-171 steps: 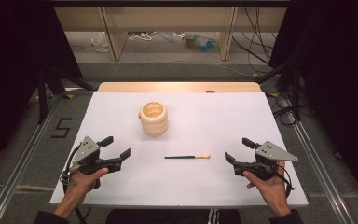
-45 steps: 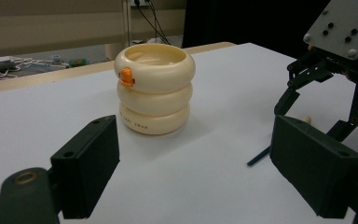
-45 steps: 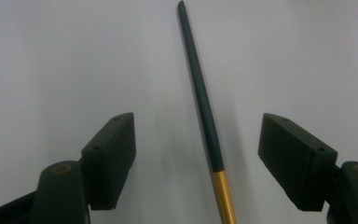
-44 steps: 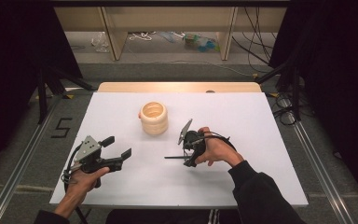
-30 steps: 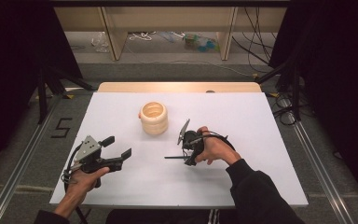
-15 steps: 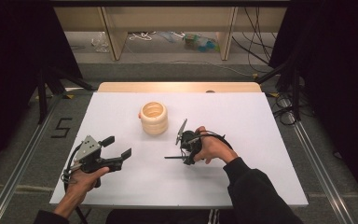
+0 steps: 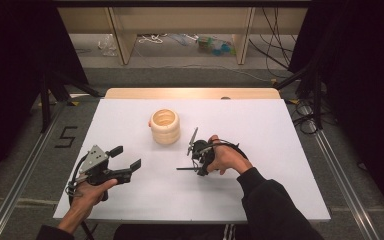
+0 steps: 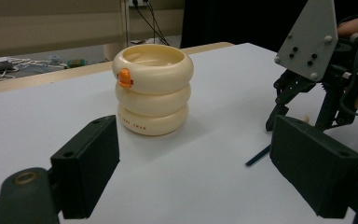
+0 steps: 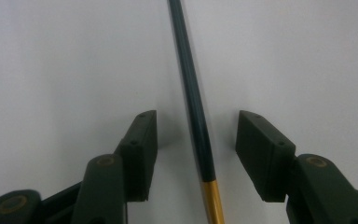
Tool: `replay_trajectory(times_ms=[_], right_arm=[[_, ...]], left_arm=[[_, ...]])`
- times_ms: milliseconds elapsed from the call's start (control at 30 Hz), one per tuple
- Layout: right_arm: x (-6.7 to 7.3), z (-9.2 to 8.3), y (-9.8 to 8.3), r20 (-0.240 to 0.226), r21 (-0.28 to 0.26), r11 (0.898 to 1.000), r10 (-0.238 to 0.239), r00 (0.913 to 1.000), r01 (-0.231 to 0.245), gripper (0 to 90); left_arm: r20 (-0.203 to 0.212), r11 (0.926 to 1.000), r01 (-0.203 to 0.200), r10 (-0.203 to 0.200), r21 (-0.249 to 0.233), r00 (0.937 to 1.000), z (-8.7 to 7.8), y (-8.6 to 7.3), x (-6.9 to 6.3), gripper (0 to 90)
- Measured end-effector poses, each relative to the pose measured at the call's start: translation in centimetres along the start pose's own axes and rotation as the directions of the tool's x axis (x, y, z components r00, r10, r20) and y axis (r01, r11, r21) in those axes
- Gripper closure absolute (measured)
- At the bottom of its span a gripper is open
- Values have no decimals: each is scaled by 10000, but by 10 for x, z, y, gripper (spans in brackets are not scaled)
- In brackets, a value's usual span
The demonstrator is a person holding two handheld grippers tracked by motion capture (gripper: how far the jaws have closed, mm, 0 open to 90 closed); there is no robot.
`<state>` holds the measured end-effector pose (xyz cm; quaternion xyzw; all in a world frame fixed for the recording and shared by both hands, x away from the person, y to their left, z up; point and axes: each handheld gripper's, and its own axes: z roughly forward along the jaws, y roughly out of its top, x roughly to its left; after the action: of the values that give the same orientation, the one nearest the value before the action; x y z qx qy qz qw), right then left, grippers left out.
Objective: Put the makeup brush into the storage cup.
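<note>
the right gripper (image 7: 198, 161) is held over a thin dark pen (image 9: 193, 98) lying flat on the white table (image 7: 280, 130), and it is tipped downward so that its 2 jaws straddle the shaft. in the right gripper view the pen runs from 12 o'clock to 6 o'clock through the gap, with its gold band (image 9: 213, 200) near the bottom edge. the jaws have just been closing and are about half open; bare table is seen on both sides of the shaft, so nothing is gripped yet. the straddle is judged to be a set-up for pinching the pen across its width, the only hold a thing lying flat allows.

the cream pot (image 7: 165, 126), built of 3 stacked rings, stands upright at about 10 o'clock from the right gripper, its mouth open upward, and is judged the likely place for the pen.

the left gripper (image 7: 125, 162) is kept well apart at about 9 o'clock, wide open and empty, so the working space is left free.
</note>
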<state>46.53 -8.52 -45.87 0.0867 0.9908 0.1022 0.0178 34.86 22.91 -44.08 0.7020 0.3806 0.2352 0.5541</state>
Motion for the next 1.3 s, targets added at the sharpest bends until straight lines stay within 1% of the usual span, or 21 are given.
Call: replay_trajectory(times_ms=[67,133,167,200,267,300,333,433,467,733,767,800,833,867,900,1033,1067,1133,1233,1267,1300], right_arm=[[1,0,0,6,28,10000,-4,10000,4,521],[2,0,0,-26,-18,10000,90,10000,-90,530],[-1,0,0,51,-24,9994,-347,9994,347,544],[1,-1,1,30,70,9998,-192,9998,192,552],[1,-1,1,29,61,9997,-224,9997,224,559],[2,-1,1,25,136,9998,-119,9999,119,575],[2,-1,1,37,119,9996,-240,9997,239,582],[3,-1,1,-22,129,9996,-253,9997,254,598],[5,-1,2,-146,39,9999,101,9998,-100,609],[6,-1,3,-130,130,9999,53,9999,-51,668],[7,-1,3,-177,199,9997,156,9997,-152,692],[7,-1,3,-177,199,9997,156,9997,-152,692],[7,-1,4,-179,162,9999,-22,9998,25,719],[7,-1,4,-179,162,9999,-22,9998,25,719],[7,-1,4,-234,182,9998,31,9997,-27,743],[8,-1,4,-231,189,9998,73,9997,-68,773],[8,-2,5,-298,233,9996,151,9994,-144,795],[8,-1,5,-231,200,9998,44,9997,-39,820],[8,-1,5,-247,199,9998,27,9997,-22,826],[8,-2,5,-266,228,9997,-83,9996,89,829],[8,-2,5,-249,248,9997,-70,9997,76,829]], left_arm=[[-3,10000,9,-9,-9,10000,0,0,0,155],[-6,10000,16,-16,-17,10000,0,0,0,155],[-4,10000,21,-21,-25,10000,0,0,0,155],[-4,10000,21,-21,-25,10000,0,0,0,155],[-5,10000,22,-22,-24,10000,0,0,0,155],[6,10000,26,-26,-37,10000,0,0,0,155],[10,10000,35,-35,-47,10000,0,0,0,155],[4,10000,24,-24,-36,10000,0,0,0,155],[6,10000,27,-27,-41,10000,0,0,0,155],[-11,10000,55,-55,-62,10000,0,0,0,155],[-9,10000,46,-46,-57,10000,0,0,0,155],[-9,10000,46,-46,-57,10000,0,0,0,155],[-7,10000,45,-45,-68,10000,0,1,0,155],[-7,10000,45,-45,-68,10000,0,1,0,155],[-11,10000,53,-53,-74,10000,0,1,0,155],[-7,10000,26,-26,-63,10000,-1,1,0,154],[-8,10000,30,-30,-65,10000,-1,1,0,155],[-8,10000,27,-28,-64,10000,-1,1,0,155],[-9,10000,25,-25,-65,10000,-1,1,0,155],[-9,10000,20,-20,-61,10000,-1,1,0,155],[-7,10000,17,-18,-62,10000,-1,1,0,155]])
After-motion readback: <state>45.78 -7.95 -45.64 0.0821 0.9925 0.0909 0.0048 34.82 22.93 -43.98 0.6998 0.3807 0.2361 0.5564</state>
